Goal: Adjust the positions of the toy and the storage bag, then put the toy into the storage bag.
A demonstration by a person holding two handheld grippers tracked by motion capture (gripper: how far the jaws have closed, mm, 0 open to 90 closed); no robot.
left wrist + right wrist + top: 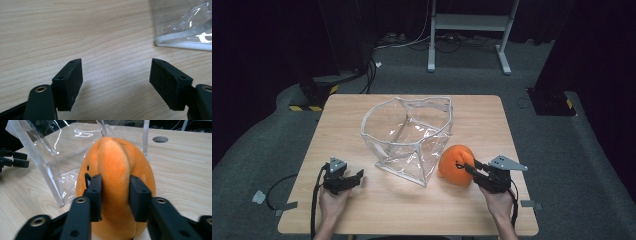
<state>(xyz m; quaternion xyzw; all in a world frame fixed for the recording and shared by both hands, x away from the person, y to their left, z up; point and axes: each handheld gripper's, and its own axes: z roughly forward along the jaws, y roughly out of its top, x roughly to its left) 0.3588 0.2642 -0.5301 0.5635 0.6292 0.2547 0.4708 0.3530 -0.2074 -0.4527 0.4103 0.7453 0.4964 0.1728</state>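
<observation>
Light wooden table [362, 210], grey carpet floor [272, 135], black curtains [262, 40]

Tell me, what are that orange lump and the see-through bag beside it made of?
The orange toy looks like plush: a fuzzy, matt nap, and it bulges in a soft ridge between the jaws of the right gripper. The bag seems to be clear flexible plastic, probably vinyl: glossy, creased, with the wooden table showing through, and pale trim along its edges.

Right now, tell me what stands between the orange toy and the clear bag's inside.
The bag's near clear wall does. The toy sits outside beside it, a ridge of it between the right gripper's jaws. The mouth faces up, so it must go over the rim.
</observation>
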